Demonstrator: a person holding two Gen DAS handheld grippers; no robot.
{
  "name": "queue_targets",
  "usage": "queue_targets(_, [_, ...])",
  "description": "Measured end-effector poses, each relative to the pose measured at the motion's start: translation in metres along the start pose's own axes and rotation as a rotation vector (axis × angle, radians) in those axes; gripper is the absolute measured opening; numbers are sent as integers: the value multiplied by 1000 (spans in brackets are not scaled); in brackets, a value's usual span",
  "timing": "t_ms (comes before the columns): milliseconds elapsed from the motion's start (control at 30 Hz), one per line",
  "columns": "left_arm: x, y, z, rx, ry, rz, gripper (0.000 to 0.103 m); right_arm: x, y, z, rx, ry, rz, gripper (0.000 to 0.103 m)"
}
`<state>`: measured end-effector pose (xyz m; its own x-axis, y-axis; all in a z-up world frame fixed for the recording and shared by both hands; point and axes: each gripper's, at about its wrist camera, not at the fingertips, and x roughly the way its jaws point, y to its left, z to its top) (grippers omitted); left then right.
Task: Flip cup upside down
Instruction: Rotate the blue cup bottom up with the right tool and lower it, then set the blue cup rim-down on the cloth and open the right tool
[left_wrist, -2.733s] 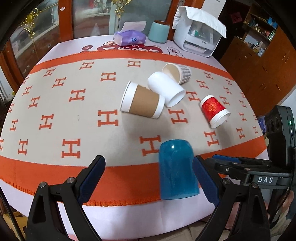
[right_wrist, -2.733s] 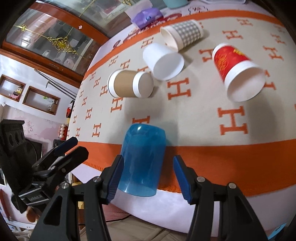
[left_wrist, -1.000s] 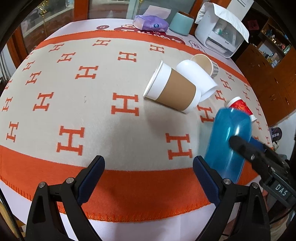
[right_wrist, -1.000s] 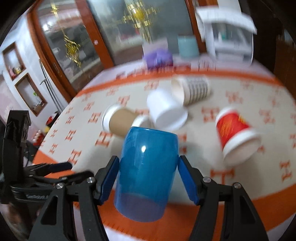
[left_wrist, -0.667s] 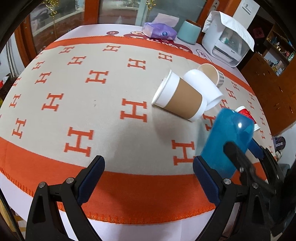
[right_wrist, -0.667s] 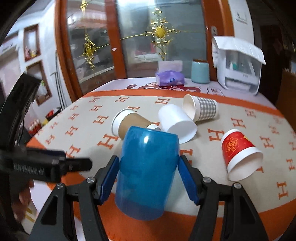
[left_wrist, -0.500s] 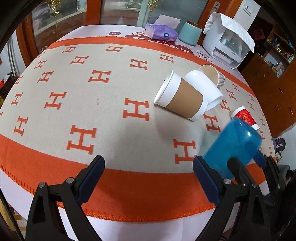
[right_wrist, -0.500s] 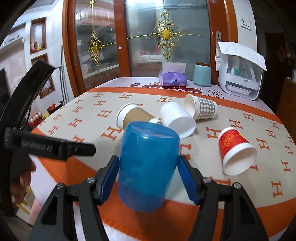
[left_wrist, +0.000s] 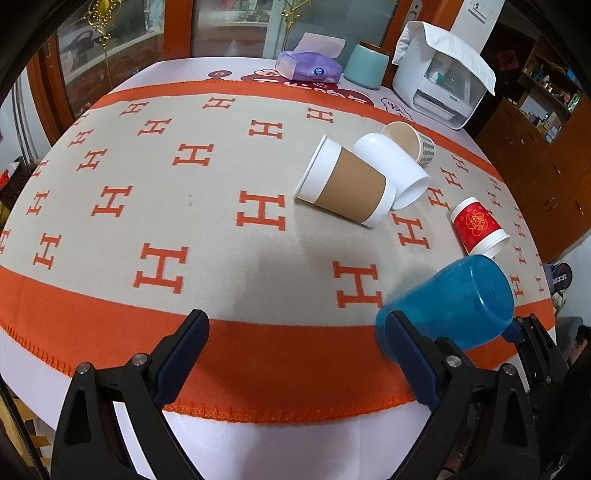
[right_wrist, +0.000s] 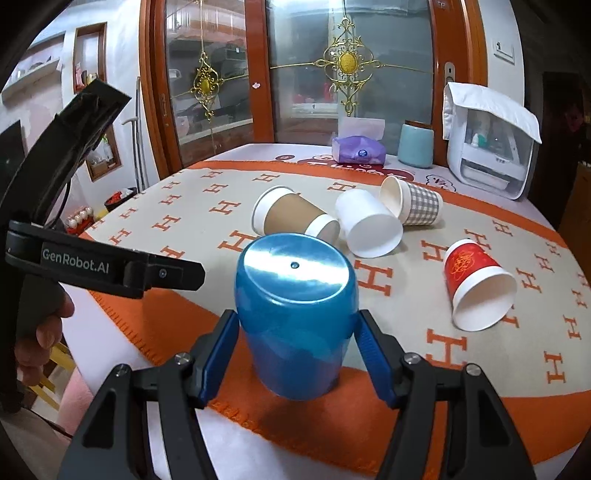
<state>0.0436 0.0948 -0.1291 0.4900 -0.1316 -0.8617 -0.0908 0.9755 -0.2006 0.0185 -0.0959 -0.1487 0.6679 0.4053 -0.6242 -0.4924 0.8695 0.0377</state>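
Right wrist view: my right gripper (right_wrist: 293, 341) clamps the blue cup (right_wrist: 295, 314), base up; my left gripper (left_wrist: 295, 354) gapes empty.

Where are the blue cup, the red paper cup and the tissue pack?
blue cup (right_wrist: 295, 325), right wrist view, on its side wall below the base.
red paper cup (left_wrist: 476, 225), left wrist view, on its printed side.
tissue pack (right_wrist: 357, 149), right wrist view, on its purple front.

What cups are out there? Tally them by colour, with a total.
Blue cup: 1
Brown cup: 1
White cup: 1
Checked cup: 1
Red cup: 1
Teal cup: 1
Total: 6
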Motion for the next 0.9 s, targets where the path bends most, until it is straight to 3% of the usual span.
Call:
queue_targets(100, [-3, 2, -3, -4, -5, 6, 101, -2, -5, 0, 43, 0, 41, 69])
queue_targets(433, [-11, 0, -13, 10, -2, 42, 101, -23, -12, -2, 118, 12, 51, 70])
queue_targets(633, [-25, -10, -16, 42, -18, 38, 101, -52, -12, 13, 127, -5, 31, 70])
queue_targets(900, [-54, -27, -6, 60, -52, 41, 101, -79, -20, 42, 204, 48, 25, 70])
